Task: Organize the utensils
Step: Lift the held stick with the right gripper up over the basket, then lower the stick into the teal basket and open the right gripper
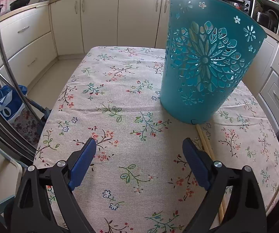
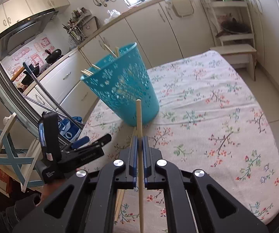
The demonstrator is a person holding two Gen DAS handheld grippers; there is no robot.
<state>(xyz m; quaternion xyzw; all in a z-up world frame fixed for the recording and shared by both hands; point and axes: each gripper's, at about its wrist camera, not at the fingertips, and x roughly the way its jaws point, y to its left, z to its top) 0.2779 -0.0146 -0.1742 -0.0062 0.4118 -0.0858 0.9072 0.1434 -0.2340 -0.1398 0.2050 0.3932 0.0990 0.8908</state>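
Observation:
A teal perforated basket [image 1: 205, 68] [image 2: 124, 89] stands on the floral tablecloth with several wooden chopsticks poking above its rim [image 2: 90, 71]. My right gripper [image 2: 139, 138] is shut on one wooden chopstick [image 2: 139, 116], which runs between the pads and points up toward the basket. Two more chopsticks [image 1: 204, 141] lie on the cloth just below the basket, beside my left gripper's right finger. My left gripper [image 1: 139, 145] stands open over bare cloth with nothing between its fingers; it also shows at the left of the right wrist view [image 2: 89, 141].
The table [image 2: 217, 116] is ringed by cream kitchen cabinets [image 1: 100, 19]. A metal-framed chair with a blue bag [image 1: 7, 101] stands at the table's left edge. A small wooden stool [image 2: 236, 52] sits past the far end.

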